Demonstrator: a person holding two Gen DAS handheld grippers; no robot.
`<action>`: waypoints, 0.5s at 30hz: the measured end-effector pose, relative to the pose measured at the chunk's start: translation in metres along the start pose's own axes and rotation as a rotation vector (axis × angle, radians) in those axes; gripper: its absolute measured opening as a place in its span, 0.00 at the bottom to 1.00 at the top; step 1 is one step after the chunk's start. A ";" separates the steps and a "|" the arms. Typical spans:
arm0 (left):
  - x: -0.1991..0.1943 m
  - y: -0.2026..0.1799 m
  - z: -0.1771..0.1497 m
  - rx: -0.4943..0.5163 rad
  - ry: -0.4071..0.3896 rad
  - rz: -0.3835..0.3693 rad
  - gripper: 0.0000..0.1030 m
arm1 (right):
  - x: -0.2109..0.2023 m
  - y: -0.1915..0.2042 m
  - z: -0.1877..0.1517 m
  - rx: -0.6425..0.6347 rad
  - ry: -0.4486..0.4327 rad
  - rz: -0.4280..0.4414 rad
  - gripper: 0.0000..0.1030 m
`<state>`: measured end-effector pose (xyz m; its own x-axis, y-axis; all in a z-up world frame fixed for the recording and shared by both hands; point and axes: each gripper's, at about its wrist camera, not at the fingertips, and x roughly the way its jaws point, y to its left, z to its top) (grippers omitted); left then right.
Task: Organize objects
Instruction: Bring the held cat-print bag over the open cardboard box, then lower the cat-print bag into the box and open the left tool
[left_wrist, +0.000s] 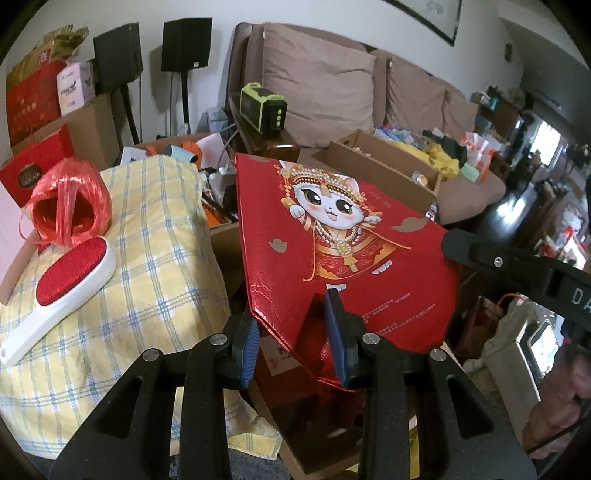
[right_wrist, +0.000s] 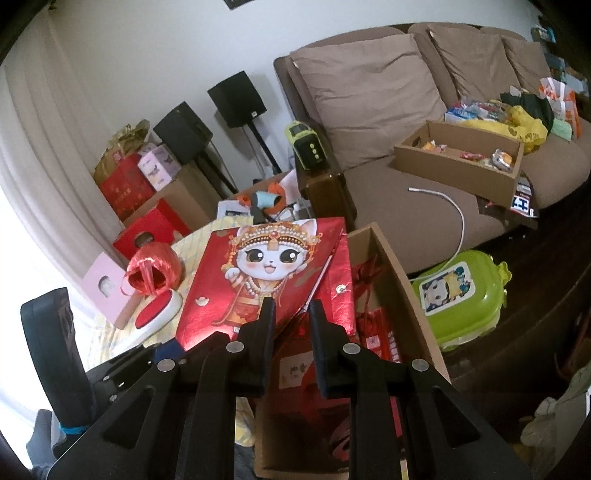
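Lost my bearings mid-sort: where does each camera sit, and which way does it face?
Left wrist: behind the left claw, facing the red cat bag and sofa; right claw enters at right.
Right wrist: behind the right claw, facing the bag and a cardboard box.
Shared: bag, sofa, red twine ball.

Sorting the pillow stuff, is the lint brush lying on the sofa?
No, the brush lies on the checked pillow beside the twine.

Glossy foil-like red bag (left_wrist: 343, 236); matt checked cloth (left_wrist: 147, 229) beside.
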<state>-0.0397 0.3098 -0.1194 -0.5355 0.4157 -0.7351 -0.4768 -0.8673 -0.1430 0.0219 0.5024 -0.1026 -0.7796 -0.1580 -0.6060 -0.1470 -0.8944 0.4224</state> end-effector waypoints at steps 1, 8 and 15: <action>0.001 0.001 0.000 -0.002 0.004 0.002 0.30 | 0.001 0.000 -0.001 -0.001 0.004 0.000 0.19; 0.010 0.007 -0.004 -0.018 0.034 0.004 0.32 | 0.011 -0.001 -0.005 0.001 0.029 -0.004 0.19; 0.018 0.011 -0.008 -0.024 0.057 0.002 0.33 | 0.021 -0.005 -0.008 0.007 0.052 -0.015 0.19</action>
<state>-0.0492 0.3054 -0.1401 -0.4959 0.3981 -0.7717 -0.4583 -0.8748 -0.1568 0.0112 0.4995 -0.1230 -0.7447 -0.1663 -0.6464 -0.1627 -0.8941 0.4174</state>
